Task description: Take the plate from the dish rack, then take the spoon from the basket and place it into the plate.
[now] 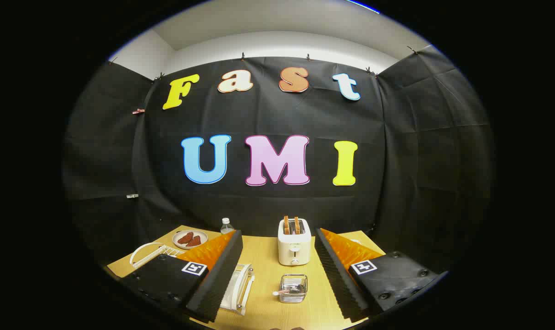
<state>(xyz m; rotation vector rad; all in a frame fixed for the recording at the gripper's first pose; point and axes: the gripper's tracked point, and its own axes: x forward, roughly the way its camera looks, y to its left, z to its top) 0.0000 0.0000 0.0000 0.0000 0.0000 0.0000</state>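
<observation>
My gripper (277, 234) is open, its two ridged black fingers spread wide above the wooden table (263, 256) with nothing between them. A small wire basket (293, 288) stands on the table between the fingers, toward the right one. In it lies the spoon (284, 290), its pale pink handle poking out to the left. The white wire dish rack (167, 250) sits at the left, mostly hidden under my left finger, with one end (240, 286) showing on the finger's inner side. A white plate (142, 255) stands on edge in the rack's far left part.
A white toaster (294, 241) with two slices of toast stands just beyond the basket, between the fingertips. A small dish of brown food (190, 239) and a water bottle (226, 225) are at the back left. Black cloth walls close the booth behind the table.
</observation>
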